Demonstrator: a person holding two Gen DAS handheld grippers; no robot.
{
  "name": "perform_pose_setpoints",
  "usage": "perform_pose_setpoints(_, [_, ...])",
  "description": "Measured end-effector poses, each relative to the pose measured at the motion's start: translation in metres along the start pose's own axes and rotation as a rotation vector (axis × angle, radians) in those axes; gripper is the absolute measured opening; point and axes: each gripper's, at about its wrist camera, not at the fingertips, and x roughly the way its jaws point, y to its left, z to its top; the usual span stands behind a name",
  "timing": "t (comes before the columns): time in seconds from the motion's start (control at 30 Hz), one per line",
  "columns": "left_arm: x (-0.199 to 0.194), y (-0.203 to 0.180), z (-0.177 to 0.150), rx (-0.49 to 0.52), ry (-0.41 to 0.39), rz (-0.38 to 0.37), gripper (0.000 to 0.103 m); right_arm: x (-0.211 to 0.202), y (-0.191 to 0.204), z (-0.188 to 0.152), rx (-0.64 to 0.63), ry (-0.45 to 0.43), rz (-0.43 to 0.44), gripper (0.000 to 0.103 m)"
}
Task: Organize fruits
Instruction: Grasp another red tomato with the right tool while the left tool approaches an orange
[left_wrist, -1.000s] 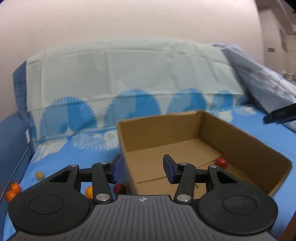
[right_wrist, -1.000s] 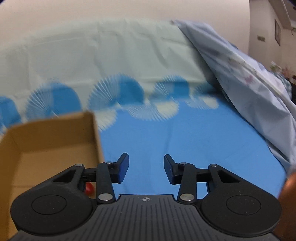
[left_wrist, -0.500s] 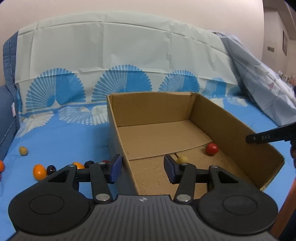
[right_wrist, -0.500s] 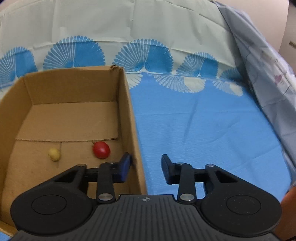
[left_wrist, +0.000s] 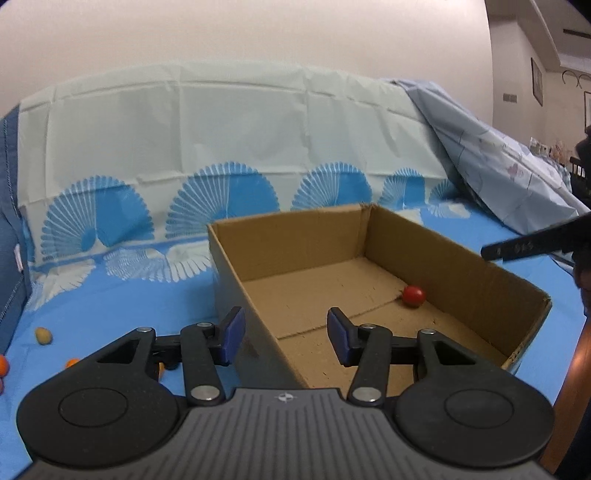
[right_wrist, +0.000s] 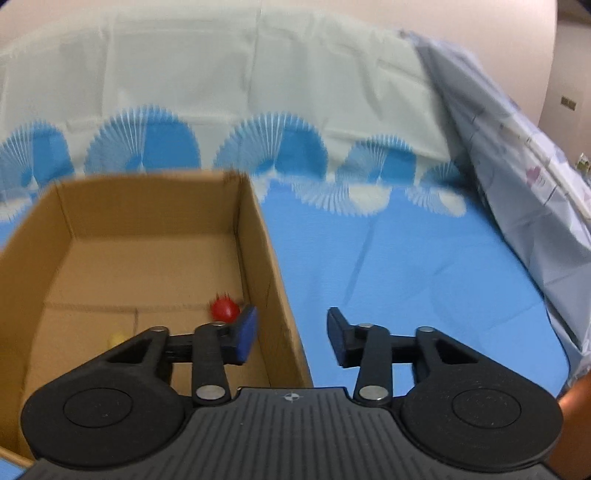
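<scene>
Relative to the cardboard box (left_wrist: 388, 295), the left gripper (left_wrist: 286, 338) rose and tipped upward from its position half a second earlier, so the box sat lower in its view and the yellow fruit (right_wrist: 117, 338) dropped out of sight behind the right finger. The right gripper (right_wrist: 291, 334) likewise pulled back and up from the box, leaving the red fruit (right_wrist: 224, 309) just beyond its left fingertip. The loose fruits left of the box slid toward the left view's lower edge.
</scene>
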Motion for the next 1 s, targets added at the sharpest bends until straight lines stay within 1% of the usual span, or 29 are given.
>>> perform_pose_setpoints(0.07, [-0.01, 0.001, 0.0, 0.022, -0.02, -0.009, 0.054, -0.016, -0.001, 0.002, 0.026, -0.06, 0.015, 0.051])
perform_pose_setpoints(0.17, [-0.027, 0.004, 0.003, 0.074, -0.048, -0.033, 0.054, -0.038, -0.001, 0.004, 0.071, -0.151, 0.057, 0.052])
perform_pose_setpoints(0.23, [-0.041, 0.013, 0.009, 0.133, -0.071, -0.041, 0.051, -0.051, 0.002, 0.005, 0.109, -0.201, 0.091, 0.052])
perform_pose_setpoints(0.27, [-0.048, 0.019, 0.013, 0.16, -0.081, -0.04, 0.048, -0.057, 0.005, 0.005, 0.124, -0.22, 0.107, 0.052])
perform_pose_setpoints(0.3, [-0.055, 0.028, 0.019, 0.191, -0.091, -0.038, 0.041, -0.063, 0.009, 0.006, 0.136, -0.237, 0.125, 0.052])
perform_pose_setpoints(0.33, [-0.063, 0.038, 0.025, 0.22, -0.096, -0.034, 0.031, -0.068, 0.015, 0.006, 0.139, -0.255, 0.142, 0.051])
perform_pose_setpoints(0.37, [-0.07, 0.048, 0.031, 0.236, -0.096, -0.029, 0.027, -0.073, 0.021, 0.006, 0.137, -0.271, 0.157, 0.041])
perform_pose_setpoints(0.4, [-0.077, 0.061, 0.038, 0.236, -0.092, -0.026, 0.02, -0.077, 0.028, 0.005, 0.134, -0.291, 0.174, 0.024])
perform_pose_setpoints(0.47, [-0.092, 0.085, 0.05, 0.215, -0.089, -0.028, 0.019, -0.084, 0.044, 0.004, 0.146, -0.315, 0.22, 0.012])
perform_pose_setpoints(0.5, [-0.099, 0.094, 0.054, 0.209, -0.091, -0.022, 0.019, -0.087, 0.052, 0.003, 0.146, -0.322, 0.247, 0.012])
perform_pose_setpoints(0.6, [-0.113, 0.114, 0.052, 0.19, -0.09, 0.024, 0.019, -0.097, 0.086, -0.001, 0.109, -0.34, 0.312, 0.012])
perform_pose_setpoints(0.67, [-0.115, 0.124, 0.037, 0.144, -0.077, 0.086, 0.02, -0.102, 0.112, -0.004, 0.057, -0.337, 0.358, 0.012])
perform_pose_setpoints(0.7, [-0.114, 0.13, 0.029, 0.108, -0.046, 0.117, 0.021, -0.103, 0.126, -0.006, 0.019, -0.335, 0.38, 0.012])
perform_pose_setpoints(0.73, [-0.116, 0.136, 0.027, 0.077, -0.044, 0.168, 0.021, -0.105, 0.143, -0.007, -0.024, -0.338, 0.4, 0.012])
perform_pose_setpoints(0.77, [-0.121, 0.143, 0.025, 0.039, -0.078, 0.223, 0.021, -0.107, 0.157, -0.009, -0.063, -0.342, 0.421, 0.012])
perform_pose_setpoints(0.8, [-0.125, 0.151, 0.018, -0.028, -0.086, 0.263, 0.021, -0.108, 0.171, -0.012, -0.102, -0.347, 0.445, 0.012])
perform_pose_setpoints(0.87, [-0.124, 0.158, 0.006, -0.079, -0.056, 0.283, 0.021, -0.111, 0.201, -0.02, -0.176, -0.348, 0.489, 0.012])
perform_pose_setpoints(0.93, [-0.121, 0.162, -0.007, -0.104, -0.036, 0.276, 0.022, -0.11, 0.227, -0.028, -0.23, -0.333, 0.513, 0.012])
perform_pose_setpoints(1.0, [-0.115, 0.166, -0.014, -0.116, -0.025, 0.289, 0.022, -0.101, 0.252, -0.035, -0.284, -0.321, 0.504, 0.013])
